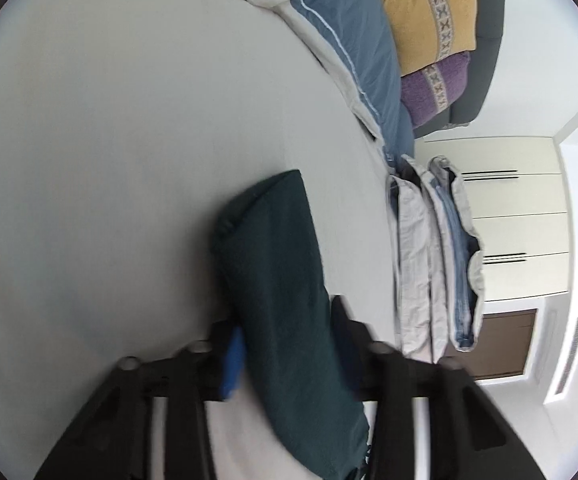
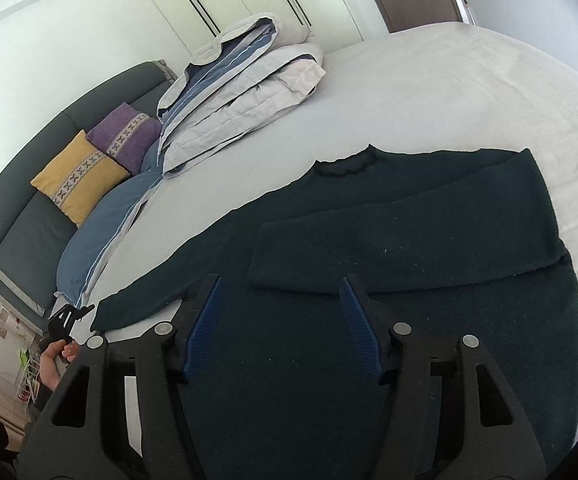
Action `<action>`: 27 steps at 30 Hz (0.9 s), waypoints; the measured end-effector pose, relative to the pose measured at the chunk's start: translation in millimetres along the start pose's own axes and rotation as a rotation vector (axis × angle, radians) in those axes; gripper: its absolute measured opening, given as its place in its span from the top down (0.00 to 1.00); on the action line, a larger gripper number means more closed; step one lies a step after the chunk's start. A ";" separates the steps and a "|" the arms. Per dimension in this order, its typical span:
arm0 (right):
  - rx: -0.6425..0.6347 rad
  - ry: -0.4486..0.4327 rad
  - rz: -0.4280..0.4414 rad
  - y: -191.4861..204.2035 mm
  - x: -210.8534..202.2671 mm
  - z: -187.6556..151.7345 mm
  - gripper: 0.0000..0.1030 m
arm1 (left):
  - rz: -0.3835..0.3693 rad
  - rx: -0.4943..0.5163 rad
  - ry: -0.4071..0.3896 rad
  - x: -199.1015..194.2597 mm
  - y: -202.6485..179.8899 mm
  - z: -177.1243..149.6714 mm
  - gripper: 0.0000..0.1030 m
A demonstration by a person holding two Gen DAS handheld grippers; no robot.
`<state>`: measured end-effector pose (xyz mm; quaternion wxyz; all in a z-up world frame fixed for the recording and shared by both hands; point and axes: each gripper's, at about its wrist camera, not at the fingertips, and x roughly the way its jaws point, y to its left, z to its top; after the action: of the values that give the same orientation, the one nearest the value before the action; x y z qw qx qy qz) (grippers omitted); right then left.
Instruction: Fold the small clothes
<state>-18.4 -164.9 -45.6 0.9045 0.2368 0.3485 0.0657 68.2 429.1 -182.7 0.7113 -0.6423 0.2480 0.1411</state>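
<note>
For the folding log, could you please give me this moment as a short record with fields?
surface: bed with pale sheet
garment: dark green sweater, spread flat
right sleeve in view: folded across the chest
other sleeve: stretched out toward the bed edge
left tool: around that sleeve's end; grip unclear through blur
right tool: open above the sweater's body
background: folded duvet, yellow cushion, purple cushion

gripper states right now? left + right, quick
Left gripper: shut on the sleeve of the dark green knit sweater.
Right gripper: open, hovering over the sweater, holding nothing.
</note>
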 end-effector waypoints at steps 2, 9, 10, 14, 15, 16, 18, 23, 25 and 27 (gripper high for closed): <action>0.021 0.000 -0.003 -8.7 -1.8 -0.6 0.51 | 0.038 0.016 -0.011 4.8 -5.3 -1.1 0.89; 0.067 -0.001 -0.031 -39.9 -8.6 -6.3 0.61 | 0.047 0.356 -0.006 -0.6 -84.2 -64.2 0.92; 0.074 -0.006 -0.033 -44.0 -10.9 -7.1 0.61 | 0.043 0.414 0.008 2.3 -99.7 -79.0 0.92; 0.105 -0.030 -0.041 -62.4 -24.4 -12.4 0.61 | 0.028 0.762 0.078 16.0 -173.6 -174.3 0.92; 0.114 -0.035 -0.044 -67.4 -28.3 -13.8 0.61 | 0.030 0.866 0.092 20.3 -191.0 -204.3 0.92; 0.124 -0.041 -0.047 -72.8 -32.8 -15.6 0.61 | 0.026 0.965 0.104 23.0 -204.6 -234.8 0.92; 0.141 -0.053 -0.055 -84.3 -39.8 -17.2 0.61 | 0.018 1.180 0.130 29.5 -225.6 -305.7 0.92; 0.203 -0.067 -0.075 -116.7 -52.5 -23.9 0.61 | 0.058 1.623 0.204 60.0 -218.7 -474.2 0.91; 0.220 -0.056 -0.080 -127.8 -54.6 -26.8 0.61 | 0.092 1.684 0.256 75.9 -198.4 -511.2 0.86; 0.232 -0.037 -0.084 -138.0 -54.5 -28.7 0.60 | 0.131 1.687 0.330 88.9 -180.2 -528.8 0.77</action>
<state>-84.5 -290.8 -96.9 0.8792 0.3264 0.3467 -0.0174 145.5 -125.9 -105.5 0.8960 0.1041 0.4068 -0.1446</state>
